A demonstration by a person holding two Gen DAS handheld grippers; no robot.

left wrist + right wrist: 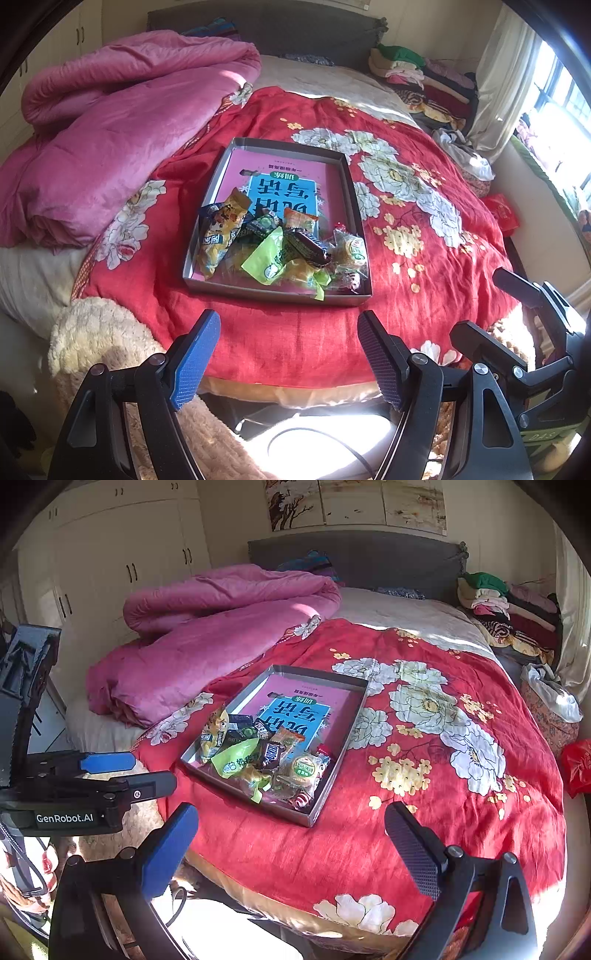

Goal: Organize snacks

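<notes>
Your left hand-held gripper is held off the foot of the bed, jaws spread wide, nothing between them. Your right hand-held gripper is likewise spread and empty, beside the left one and equally clear of the bedding.

The tray sits flat on the red quilt, near the bed's foot edge and just ahead of both grippers. A book lies in the tray bottom (cover text upside down from your side).

The snacks are all inside the tray, heaped loosely at its near end and partly covering the book. Among them: a yellow packet against the left wall, a green packet in the middle, a dark bar resting over it, a clear-wrapped cake by the right wall.

A pink duvet is bunched left of the tray, apart from it.
</notes>
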